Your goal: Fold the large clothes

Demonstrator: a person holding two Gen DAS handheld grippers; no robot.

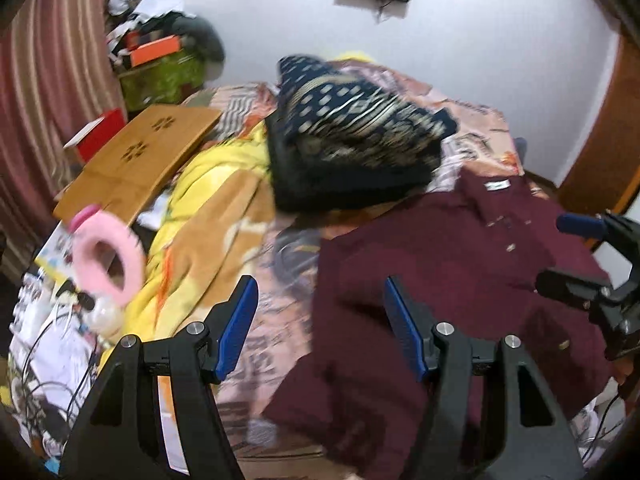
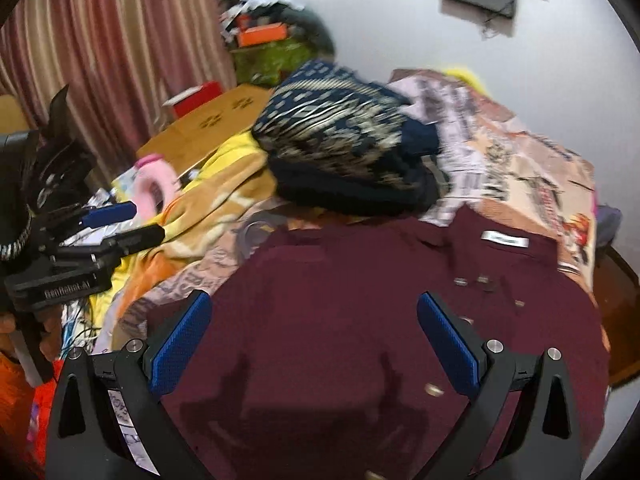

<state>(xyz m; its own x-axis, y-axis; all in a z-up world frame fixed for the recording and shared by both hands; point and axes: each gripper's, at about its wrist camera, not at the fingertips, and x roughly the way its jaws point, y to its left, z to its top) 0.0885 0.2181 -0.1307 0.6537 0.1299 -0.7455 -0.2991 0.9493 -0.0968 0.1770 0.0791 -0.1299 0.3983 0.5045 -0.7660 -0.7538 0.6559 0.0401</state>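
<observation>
Maroon buttoned shirt (image 2: 360,340) lay spread on patterned bedsheet (image 1: 260,344), folded navy patterned garment (image 1: 352,140) beyond, left gripper (image 1: 318,320) and right gripper (image 2: 314,340) both released, holding nothing above the shirt.

White lettering on the black body of the left gripper (image 2: 124,226), seen at the left edge of the right wrist view, appears to read "GenRobot.AI", though blur softens the letters. A white neck label (image 2: 505,239) sewn inside the collar of the maroon shirt (image 2: 340,320) carries print too small and smeared to read. Newsprint-style lettering covers the bedsheet (image 2: 500,148), none of it legible. Paper tags on the gripper frames show unreadable marks.
</observation>
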